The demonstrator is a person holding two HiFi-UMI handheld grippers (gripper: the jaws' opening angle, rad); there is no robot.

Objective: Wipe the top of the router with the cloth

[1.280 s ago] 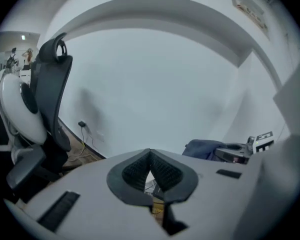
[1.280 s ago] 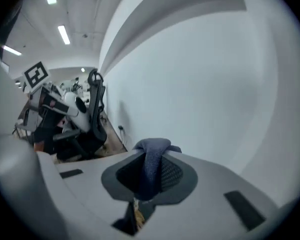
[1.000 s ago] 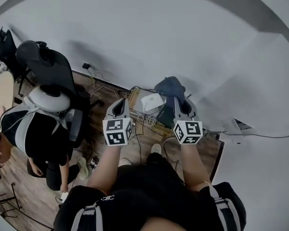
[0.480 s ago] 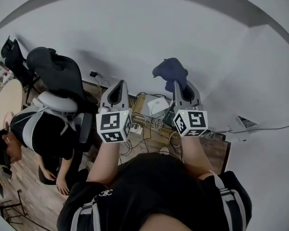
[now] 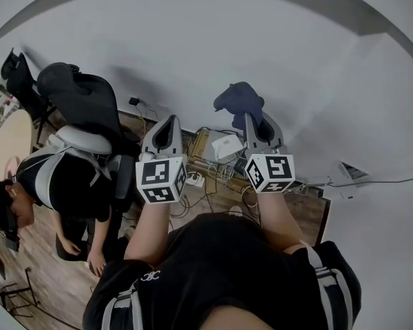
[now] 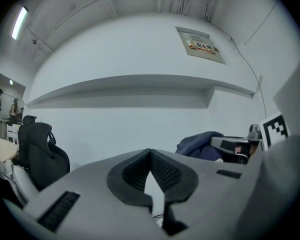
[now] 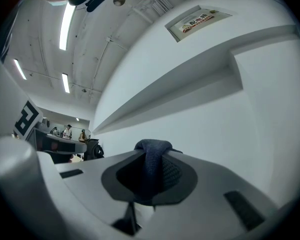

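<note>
The right tongs (image 5: 253,122) are clamped on the one dark blue cloth (image 5: 238,100), which bunches up over their tips. The left tongs (image 5: 169,122) are closed together with nothing between them. The one white router (image 5: 225,146) lies low by the wall among cables (image 5: 212,176). It is below and between both tongs, nearer to the right one. I cannot tell its long axis.

Against a second ago, both grippers are higher. The right gripper (image 5: 251,122) has carried the dark blue cloth (image 5: 238,100) up off the white router (image 5: 227,146), so it now shows against the wall (image 5: 193,60). The left gripper (image 5: 171,121) has risen beside it.
</note>
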